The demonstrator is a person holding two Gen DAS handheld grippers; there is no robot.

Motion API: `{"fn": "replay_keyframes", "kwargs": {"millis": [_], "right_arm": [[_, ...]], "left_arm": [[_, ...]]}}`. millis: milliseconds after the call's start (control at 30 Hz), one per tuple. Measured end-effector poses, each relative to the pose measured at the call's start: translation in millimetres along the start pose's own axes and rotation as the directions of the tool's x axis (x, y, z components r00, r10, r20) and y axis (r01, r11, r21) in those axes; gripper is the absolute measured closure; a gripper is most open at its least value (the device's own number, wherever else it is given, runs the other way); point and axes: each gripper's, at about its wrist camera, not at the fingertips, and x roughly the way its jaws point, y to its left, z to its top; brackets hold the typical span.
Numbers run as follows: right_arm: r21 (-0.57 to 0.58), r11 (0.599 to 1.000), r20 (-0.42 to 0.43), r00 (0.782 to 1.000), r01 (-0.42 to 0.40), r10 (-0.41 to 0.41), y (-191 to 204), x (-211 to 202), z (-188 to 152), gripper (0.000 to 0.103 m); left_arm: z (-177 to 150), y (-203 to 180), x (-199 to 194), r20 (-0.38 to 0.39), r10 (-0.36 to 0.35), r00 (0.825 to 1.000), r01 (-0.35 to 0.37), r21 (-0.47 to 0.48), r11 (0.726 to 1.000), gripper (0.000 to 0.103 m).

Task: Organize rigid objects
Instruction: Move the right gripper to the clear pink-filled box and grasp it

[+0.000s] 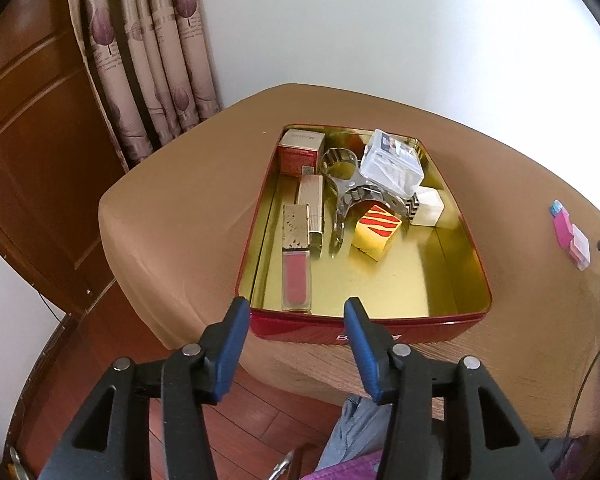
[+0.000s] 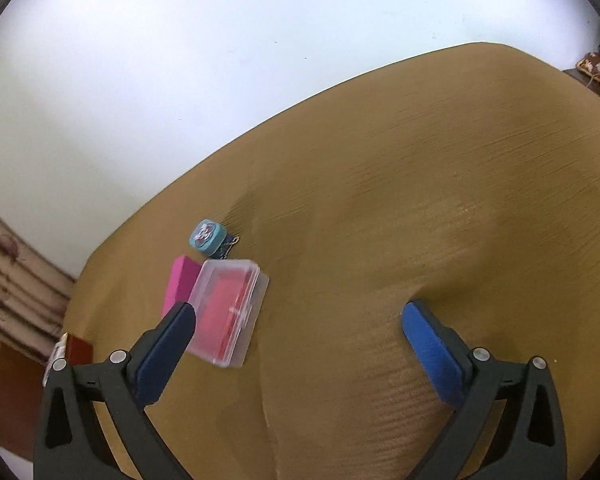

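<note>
I am looking through two wrist cameras at a counter [image 2: 440, 208] covered in tan cloth. My right tool [image 2: 300, 314] hangs above the counter with its blue pads spread wide and nothing between them. Three loose things lie together ahead of it and to its left, toward the counter's far edge by the white wall: a clear plastic case [image 2: 229, 312] with a pink insert, a magenta block [image 2: 180, 286] touching the case's left side, and a small teal box [image 2: 208, 238] just beyond both. The case sits nearest, just beyond the tip of my left-hand pad, outside the gap rather than inside it. Its long axis runs from near-left to far-right, roughly along the line the tool points. My left tool [image 1: 296, 308] hovers at the near rim of a red tin [image 1: 380, 330] with a gold inside, its pads partly apart and empty. The tin already holds a lip gloss tube [image 1: 296, 264], a yellow cube with red stripes [image 1: 376, 232], a red carton [image 1: 300, 152], a clear packet [image 1: 392, 162] and a few other pieces. From the left camera the pink things show far off toward the counter's right edge, so I judge the right tool the nearer one; it would need to shift left to straddle the case across its short sides.
</note>
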Motion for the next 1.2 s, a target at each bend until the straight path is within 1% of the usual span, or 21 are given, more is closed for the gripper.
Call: {"fn": "replay_keyframes", "kwargs": {"millis": [33, 67, 233, 300, 433, 533, 567, 633, 667, 733, 800, 833, 867, 900, 933, 967, 1033, 1067, 1133, 1167, 1200], "right_arm": [[-0.005, 1.0, -0.014, 1.0, -0.01, 0.01, 8.9, 2.1, -3.5, 0.0], [-0.009, 1.0, -0.022, 1.0, 0.001, -0.001, 26.9, 6.3, -4.2, 0.0], [-0.019, 0.994, -0.069, 0.992, 0.107, -0.108, 50.5, 19.4, 4.1, 0.0], [-0.04, 0.987, -0.093, 0.983, 0.154, -0.157, 63.3, 26.9, 6.3, 0.0], [-0.089, 0.976, -0.136, 0.968, 0.198, -0.209, 83.9, 38.5, 7.3, 0.0], [-0.145, 0.964, -0.15, 0.958, 0.223, -0.244, 98.0, 44.8, 4.8, 0.0], [-0.188, 0.95, -0.158, 0.947, 0.248, -0.279, 104.0, 48.2, 1.8, 0.0], [-0.293, 0.91, -0.14, 0.929, 0.293, -0.344, 114.4, 51.2, -8.4, 0.005], [-0.33, 0.897, -0.122, 0.929, 0.294, -0.349, 118.2, 51.0, -15.0, 0.008], [-0.357, 0.894, -0.101, 0.94, 0.271, -0.325, 118.6, 45.0, -20.8, 0.014], [-0.373, 0.891, -0.085, 0.947, 0.259, -0.311, 110.6, 27.9, -26.9, 0.038], [-0.378, 0.892, -0.08, 0.952, 0.246, -0.297, 103.4, 18.9, -29.8, 0.045], [-0.387, 0.89, -0.073, 0.954, 0.24, -0.289, 99.6, 14.8, -32.4, 0.055], [-0.398, 0.888, -0.067, 0.959, 0.229, -0.277, 94.3, 9.2, -34.6, 0.062], [-0.408, 0.892, -0.061, 0.969, 0.196, -0.24, 87.8, 2.9, -38.1, 0.063], [-0.417, 0.893, -0.059, 0.975, 0.17, -0.213, 91.1, 7.5, -43.1, 0.063], [-0.439, 0.891, -0.037, 0.988, 0.12, -0.151, 80.1, -3.3, -51.9, 0.061], [-0.445, 0.889, -0.032, 0.99, 0.108, -0.136, 76.4, -6.9, -55.1, 0.055], [-0.427, 0.901, -0.05, 0.993, 0.076, -0.107, 69.9, -14.8, -57.6, 0.032], [-0.412, 0.907, -0.051, 0.991, 0.089, -0.121, 62.8, -18.0, -57.5, 0.009], [-0.396, 0.909, -0.036, 0.987, 0.127, -0.154, 59.4, -20.6, -58.3, 0.006]], "left_arm": [[0.2, 0.4, 0.0, -0.001, -0.001, 1.0, 0.001, 0.001, 1.0, 0.052], [0.3, 0.4, 0.1, -0.002, -0.001, 1.0, 0.001, 0.001, 1.0, 0.051], [0.5, 1.2, 0.4, -0.011, -0.017, 1.0, 0.017, 0.0, 1.0, 0.05], [0.8, 1.4, 0.3, -0.015, -0.023, 1.0, 0.023, 0.0, 1.0, 0.05], [1.4, 2.5, 1.6, -0.026, -0.04, 0.999, 0.04, -0.005, 0.999, 0.05], [1.9, 2.9, 2.3, -0.031, -0.049, 0.998, 0.049, -0.006, 0.999, 0.049], [2.0, 3.0, 2.4, -0.032, -0.051, 0.998, 0.051, -0.006, 0.999, 0.049], [2.0, 3.3, 2.2, -0.034, -0.052, 0.998, 0.051, -0.006, 0.999, 0.049], [2.0, 3.7, 2.3, -0.036, -0.053, 0.998, 0.053, -0.006, 0.999, 0.049], [1.5, 3.7, 2.1, -0.038, -0.056, 0.998, 0.055, -0.007, 0.998, 0.049], [1.3, 4.4, 2.4, -0.04, -0.058, 0.998, 0.058, -0.009, 0.998, 0.048], [1.5, 4.4, 3.0, -0.042, -0.057, 0.998, 0.057, -0.01, 0.998, 0.048], [1.2, 4.2, 2.9, -0.043, -0.056, 0.998, 0.056, -0.009, 0.998, 0.048], [0.8, 3.7, 2.7, -0.043, -0.054, 0.998, 0.054, -0.008, 0.999, 0.048], [0.5, 2.8, 3.0, -0.042, -0.051, 0.998, 0.051, -0.006, 0.999, 0.048], [0.3, 2.0, 2.8, -0.041, -0.047, 0.998, 0.047, -0.002, 0.999, 0.048], [-0.9, 0.1, 2.0, -0.039, -0.038, 0.999, 0.038, 0.004, 0.999, 0.048], [-1.4, -0.8, 1.9, -0.039, -0.034, 0.999, 0.034, 0.008, 0.999, 0.048], [-2.1, -3.2, 1.4, -0.032, -0.021, 0.999, 0.022, 0.017, 1.0, 0.048], [-2.3, -4.3, 0.9, -0.029, -0.014, 0.999, 0.015, 0.021, 1.0, 0.048], [-2.5, -5.6, 0.5, -0.024, -0.006, 1.0, 0.007, 0.028, 1.0, 0.048]]}}
